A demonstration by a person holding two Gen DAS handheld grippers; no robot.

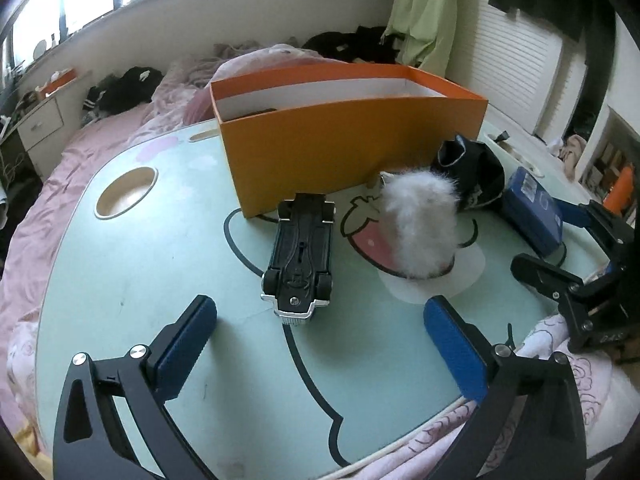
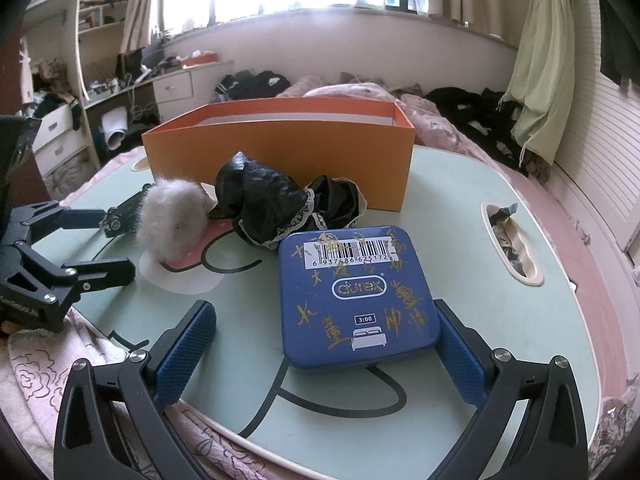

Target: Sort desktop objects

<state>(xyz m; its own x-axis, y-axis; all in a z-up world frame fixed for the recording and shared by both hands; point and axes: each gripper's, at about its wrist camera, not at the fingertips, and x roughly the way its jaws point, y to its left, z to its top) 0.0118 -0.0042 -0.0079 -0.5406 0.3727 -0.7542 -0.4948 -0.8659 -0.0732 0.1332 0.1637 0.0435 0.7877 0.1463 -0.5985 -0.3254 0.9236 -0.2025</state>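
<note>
Counting what sat on the mint-green table [image 1: 132, 264]: one orange box [image 1: 344, 148], one toy car [image 1: 300, 256] flipped belly-up, one white fluffy pompom [image 1: 416, 228], one crumpled bit of black fabric with lace trim [image 2: 280, 204], and one blue tin [image 2: 356, 300] with a barcode sticker and gold scribbles on the lid.

Left gripper [image 1: 320, 344] was spread about as wide as it goes, nothing between the pads. The car lay just ahead of its fingertips, roughly centred between them but a bit past them, not touching either, nose end toward the gripper, tail pointing at the box wall. The pompom was ahead and off toward the right finger, with the black fabric behind it.

Right gripper [image 2: 324, 344] was also wide open. The tin lay flat on the table with its near edge in between the fingers, pushed over toward the right pad [image 2: 460, 360]. Couldn't tell whether it touched that pad. There was a clear gap to the left pad [image 2: 184, 356].
</note>
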